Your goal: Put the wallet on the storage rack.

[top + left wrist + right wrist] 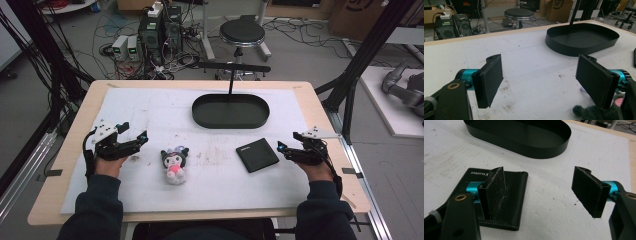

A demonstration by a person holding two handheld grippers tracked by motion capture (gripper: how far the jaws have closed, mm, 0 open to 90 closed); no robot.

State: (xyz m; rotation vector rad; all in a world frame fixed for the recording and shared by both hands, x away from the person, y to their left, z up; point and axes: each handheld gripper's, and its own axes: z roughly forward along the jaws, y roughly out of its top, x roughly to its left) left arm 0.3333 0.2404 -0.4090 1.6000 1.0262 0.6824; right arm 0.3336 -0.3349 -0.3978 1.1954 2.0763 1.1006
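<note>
black wallet, black tray, white mat

White-matted table: tray, wallet, plush.

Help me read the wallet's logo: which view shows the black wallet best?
The right gripper view: the wallet lies close below the fingers, its stitching and upside-down lettering visible. The high view shows the whole wallet, small. The left gripper view catches only a dark sliver at its right edge.

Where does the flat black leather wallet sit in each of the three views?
High view: black leather wallet lies right of centre on the white mat, just ahead of the right gripper.
Left gripper view: a dark sliver at the right edge, likely the wallet.
Right gripper view: lower left, behind the left-hand jaw.
Shared landmark: black oval tray.
</note>
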